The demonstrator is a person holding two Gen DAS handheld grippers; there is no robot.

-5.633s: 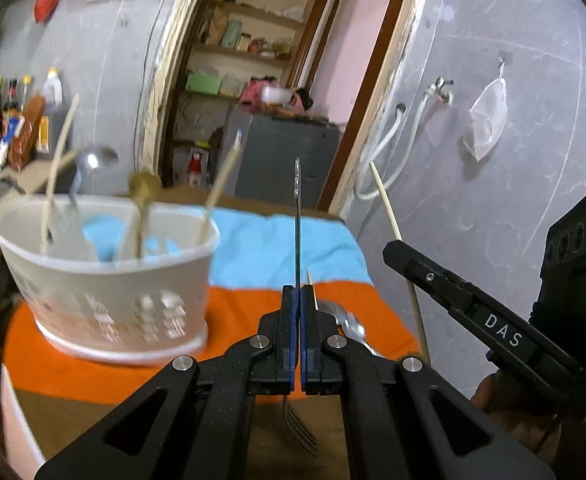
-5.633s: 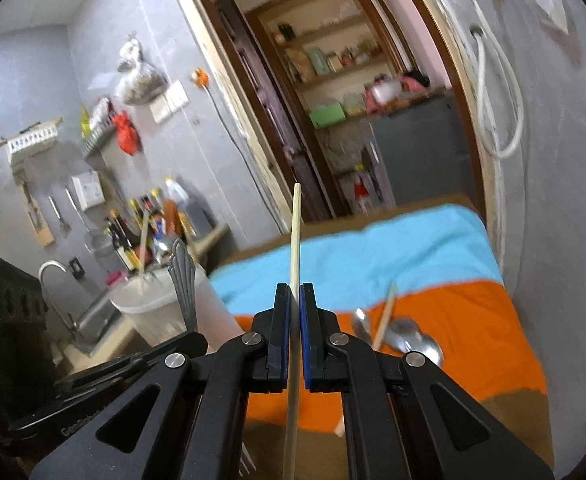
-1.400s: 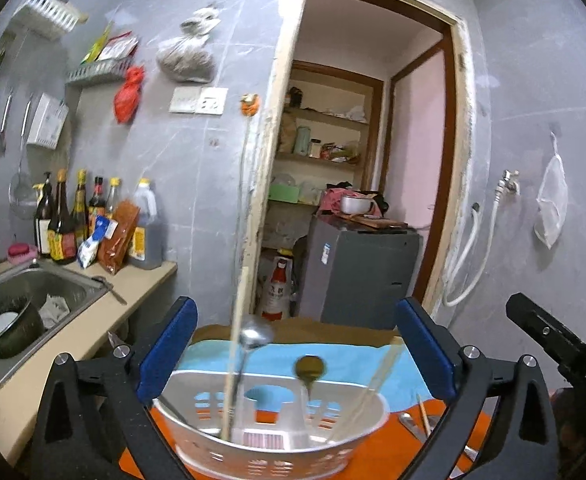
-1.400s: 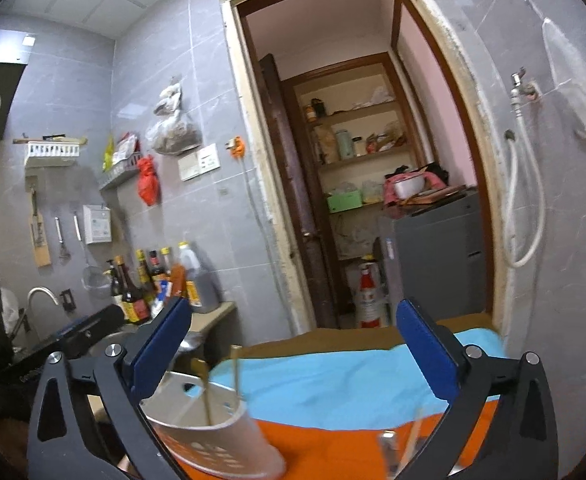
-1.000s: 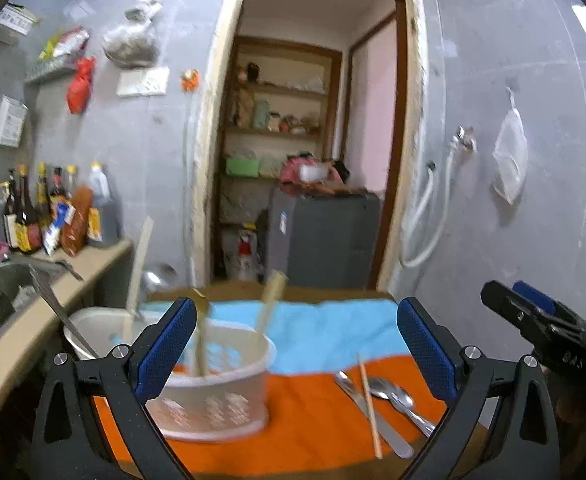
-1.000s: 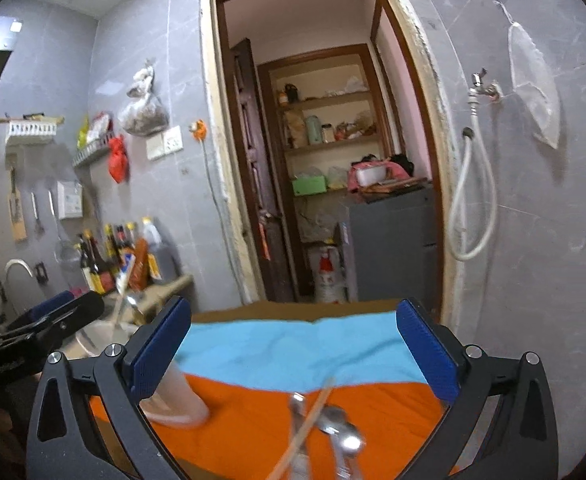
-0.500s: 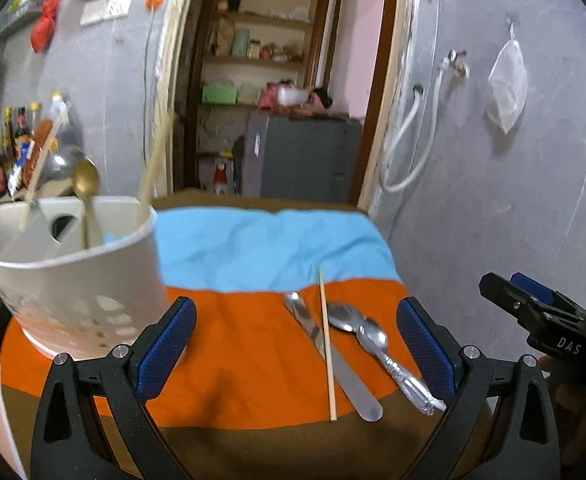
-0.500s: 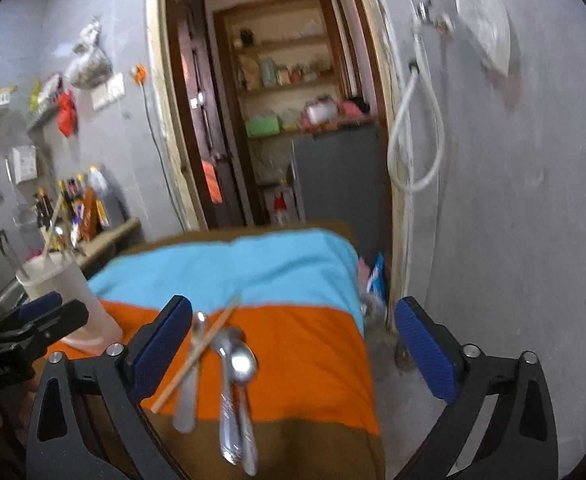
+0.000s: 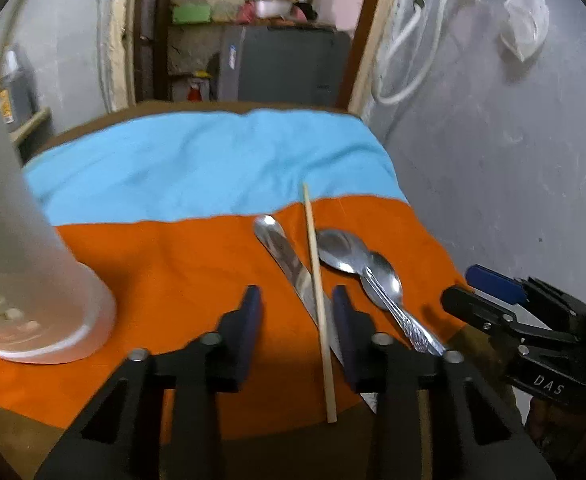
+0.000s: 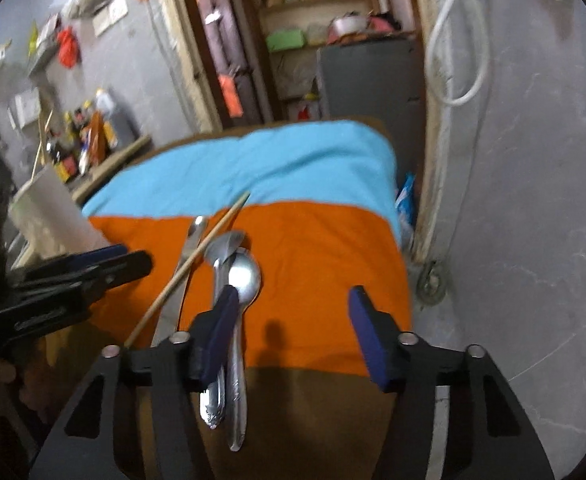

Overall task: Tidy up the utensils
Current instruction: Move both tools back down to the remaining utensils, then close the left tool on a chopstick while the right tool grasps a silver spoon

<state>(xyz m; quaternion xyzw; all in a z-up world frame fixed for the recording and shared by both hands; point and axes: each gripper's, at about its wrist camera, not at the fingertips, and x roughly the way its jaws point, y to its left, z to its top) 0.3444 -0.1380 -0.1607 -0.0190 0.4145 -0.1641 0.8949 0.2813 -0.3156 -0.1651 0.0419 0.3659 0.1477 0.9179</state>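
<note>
Left gripper (image 9: 296, 322) closing around chopstick (image 9: 317, 292), not yet pinching. Light, stiff, rolls; take mid-shaft. Right gripper (image 10: 291, 330) closing, empty; spoons (image 10: 239, 280) at 9 o'clock.

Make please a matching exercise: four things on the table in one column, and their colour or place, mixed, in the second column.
1. chopstick
2. knife
3. spoons
4. holder

a. white, at the left edge
b. shiny, stacked, right of the stick
c. thin pale wood, lying over the blade
d. flat metal, under the stick

Pairs: 1-c, 2-d, 3-b, 4-a
</note>
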